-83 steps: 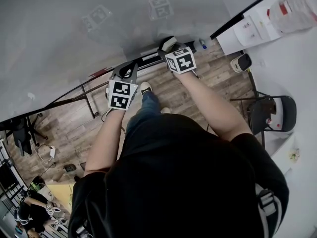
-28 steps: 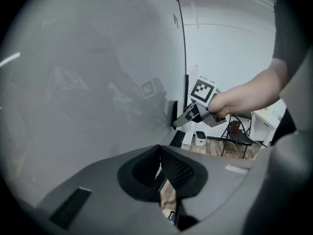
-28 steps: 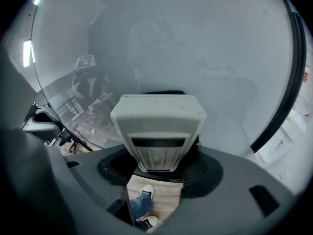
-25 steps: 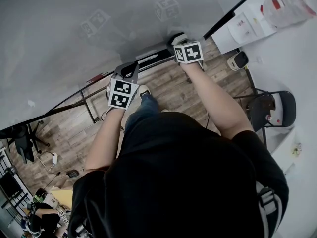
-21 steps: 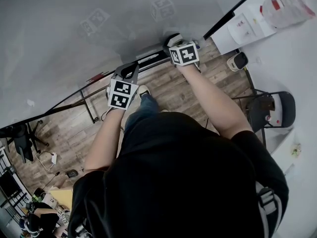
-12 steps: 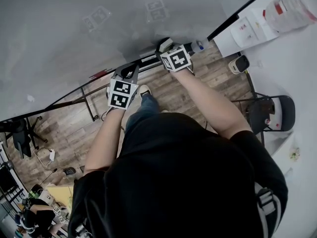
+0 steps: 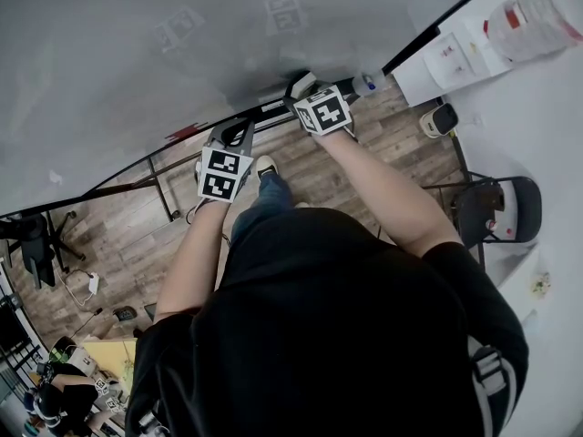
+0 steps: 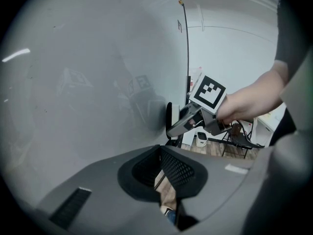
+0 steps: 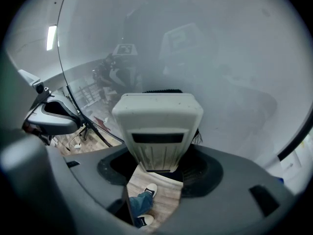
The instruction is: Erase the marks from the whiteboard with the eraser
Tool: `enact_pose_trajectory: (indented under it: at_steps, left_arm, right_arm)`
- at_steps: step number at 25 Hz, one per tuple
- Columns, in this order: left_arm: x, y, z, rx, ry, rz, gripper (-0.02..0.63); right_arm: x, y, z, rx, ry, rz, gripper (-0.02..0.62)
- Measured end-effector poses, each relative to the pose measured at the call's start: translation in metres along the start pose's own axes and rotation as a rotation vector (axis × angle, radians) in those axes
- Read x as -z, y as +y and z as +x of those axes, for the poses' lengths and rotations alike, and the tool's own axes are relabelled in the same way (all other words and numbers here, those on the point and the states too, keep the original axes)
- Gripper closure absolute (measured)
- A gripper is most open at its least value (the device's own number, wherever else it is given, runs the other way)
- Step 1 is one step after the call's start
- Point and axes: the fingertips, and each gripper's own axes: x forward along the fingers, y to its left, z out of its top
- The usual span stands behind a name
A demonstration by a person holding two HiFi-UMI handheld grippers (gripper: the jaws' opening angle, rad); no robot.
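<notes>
The grey-white whiteboard point(image 7: 137, 44) fills the upper left of the head view; I make out only reflections and faint smudges on it. My right gripper point(image 7: 305, 87) is shut on the eraser point(image 7: 301, 83), which is pressed flat against the board near its lower edge. In the right gripper view the eraser's cream plastic back point(image 9: 159, 129) stands between the jaws against the whiteboard point(image 9: 225, 58). The left gripper view shows the eraser point(image 8: 169, 119) edge-on, felt on the board. My left gripper point(image 7: 234, 135) hangs shut and empty just off the board, left of the right one.
A tray rail point(image 7: 273, 110) runs along the board's lower edge, with a blue-capped marker point(image 7: 364, 84) to the right of the eraser and a red item point(image 7: 185, 134) to the left. A black chair point(image 7: 499, 209) and a white cabinet point(image 7: 455, 53) stand at right.
My right gripper has slid the eraser leftward along the board's lower part. The left gripper has stayed where it was.
</notes>
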Motion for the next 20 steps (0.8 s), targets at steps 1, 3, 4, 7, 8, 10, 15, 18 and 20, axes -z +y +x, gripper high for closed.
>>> enact_pose_trajectory:
  at_steps: [1,3,4,7,8,10,15,18,20]
  left_arm:
    - [-0.001,-0.001,0.000,0.001,-0.001,0.002,0.594]
    - [-0.002,-0.003,-0.001,0.005,-0.003,0.006,0.594]
    - [-0.002,-0.005,-0.001,0.007,-0.005,0.009,0.594]
    - [-0.004,-0.011,-0.004,0.012,-0.008,0.020,0.594]
    - [-0.005,-0.014,-0.005,0.014,-0.010,0.024,0.594]
    - [-0.006,-0.019,-0.007,0.018,-0.013,0.033,0.594]
    - [-0.009,-0.027,-0.015,0.018,-0.021,0.051,0.594]
    - [-0.011,-0.034,-0.018,0.018,-0.025,0.059,0.594]
    - [-0.013,-0.040,-0.019,0.019,-0.029,0.060,0.594]
  right_arm:
    - [0.000,0.000,-0.002,-0.001,-0.004,0.000,0.345]
    - [0.000,0.000,-0.008,-0.002,-0.012,0.004,0.345]
    - [0.001,-0.001,-0.011,-0.001,-0.015,0.007,0.345]
    - [0.005,-0.002,-0.023,0.002,-0.028,0.015,0.345]
    - [0.006,-0.004,-0.027,0.005,-0.033,0.018,0.345]
    - [0.008,-0.008,-0.038,0.017,-0.043,0.028,0.345]
    - [0.005,-0.018,-0.067,0.042,-0.084,0.050,0.345]
    - [0.006,-0.024,-0.084,0.058,-0.100,0.053,0.345]
    - [0.007,-0.026,-0.095,0.067,-0.114,0.055,0.345]
